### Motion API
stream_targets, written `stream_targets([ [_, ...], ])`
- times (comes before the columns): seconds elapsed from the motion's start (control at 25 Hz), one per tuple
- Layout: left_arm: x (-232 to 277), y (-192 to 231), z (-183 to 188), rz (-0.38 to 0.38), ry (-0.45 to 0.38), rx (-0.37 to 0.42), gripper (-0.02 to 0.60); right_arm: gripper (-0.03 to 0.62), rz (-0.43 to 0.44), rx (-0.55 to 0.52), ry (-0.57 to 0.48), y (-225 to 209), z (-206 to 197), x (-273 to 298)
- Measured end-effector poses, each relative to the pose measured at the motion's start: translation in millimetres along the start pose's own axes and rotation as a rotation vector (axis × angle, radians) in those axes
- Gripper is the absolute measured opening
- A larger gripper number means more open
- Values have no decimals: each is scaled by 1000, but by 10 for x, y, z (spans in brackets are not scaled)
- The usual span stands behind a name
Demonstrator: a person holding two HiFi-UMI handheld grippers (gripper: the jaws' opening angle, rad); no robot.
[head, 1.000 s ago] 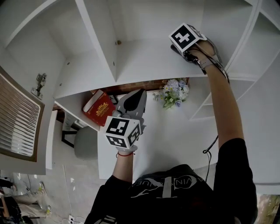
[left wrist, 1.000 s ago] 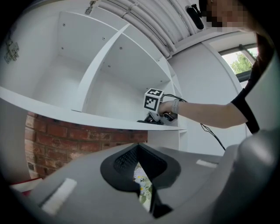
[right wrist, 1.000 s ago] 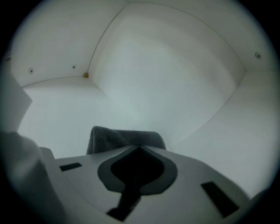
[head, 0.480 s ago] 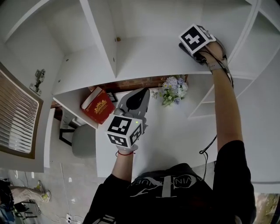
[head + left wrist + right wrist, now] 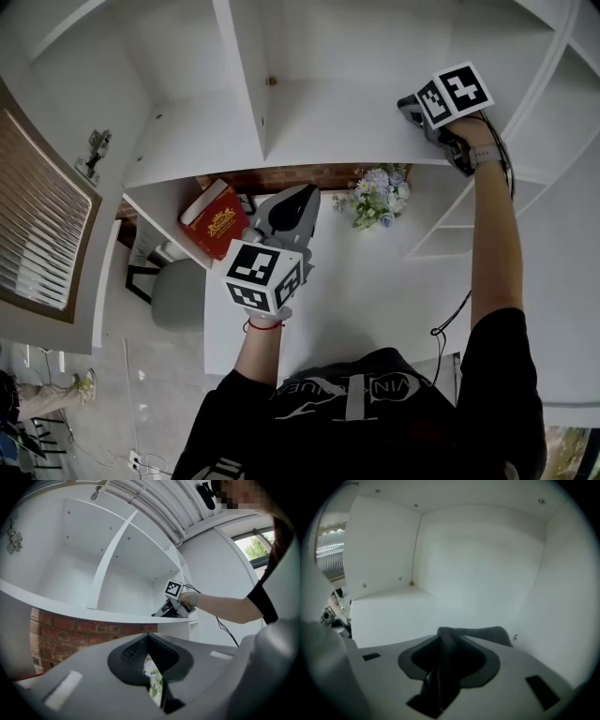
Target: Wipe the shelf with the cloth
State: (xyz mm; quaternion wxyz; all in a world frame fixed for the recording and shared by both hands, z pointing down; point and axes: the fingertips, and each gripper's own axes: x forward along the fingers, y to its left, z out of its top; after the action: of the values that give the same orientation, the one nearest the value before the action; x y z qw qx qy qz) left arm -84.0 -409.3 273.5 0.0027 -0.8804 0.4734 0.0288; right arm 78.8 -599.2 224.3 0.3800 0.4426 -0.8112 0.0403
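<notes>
2 grippers, 1 cloth. The right gripper point(image 5: 415, 106) is up on the white shelf point(image 5: 328, 131). Its jaws have just been easing apart, and the dark grey cloth point(image 5: 454, 641) sits bunched in the gap between them. The left gripper point(image 5: 298, 199) hangs lower down, jaws pressed together on nothing. Under the shelf board there's 1 red book point(image 5: 217, 221), 1 bunch of flowers point(image 5: 377, 197), a strip of brick wall point(image 5: 51, 634) and 1 grey stool point(image 5: 178, 302) on a pale floor.

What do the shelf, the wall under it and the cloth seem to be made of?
Shelf: probably laminated board, smooth matt white, with small fitting holes. Wall: apparently red brick, pale mortar joints. Cloth: soft dark grey fabric, folding limply; fibre unclear.
</notes>
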Motion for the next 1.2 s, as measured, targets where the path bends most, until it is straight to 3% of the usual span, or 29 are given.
stream_targets([
  [0.08, -19, 15, 3, 7, -1, -1, 11, 79, 2, -25, 20, -21, -6, 9],
  [0.24, -81, 78, 11, 30, -5, 1, 11, 63, 27, -119, -57, 152, 258, -28],
  [0.4, -155, 156, 26, 61, -7, 4, 11, 63, 221, -217, -219, 890, 729, -109],
  [0.52, -235, 221, 37, 89, -8, 8, 11, 63, 380, -338, -282, 1557, 1008, -130],
  [0.64, -348, 300, 56, 122, -12, 8, 11, 63, 509, -498, -273, 2170, 1121, -123],
  [0.8, -492, 392, 56, 156, -17, -2, 11, 64, 539, -650, -193, 2511, 1036, 12],
  [0.88, -532, 416, 51, 165, -18, -6, 12, 63, 558, -635, -182, 2514, 1006, 40],
  [1.0, -513, 389, 55, 156, -19, -5, 11, 63, 565, -529, -140, 2401, 942, 45],
  [1.2, -395, 206, 71, 107, -28, -3, 11, 61, 459, -438, -68, 2010, 738, 4],
])
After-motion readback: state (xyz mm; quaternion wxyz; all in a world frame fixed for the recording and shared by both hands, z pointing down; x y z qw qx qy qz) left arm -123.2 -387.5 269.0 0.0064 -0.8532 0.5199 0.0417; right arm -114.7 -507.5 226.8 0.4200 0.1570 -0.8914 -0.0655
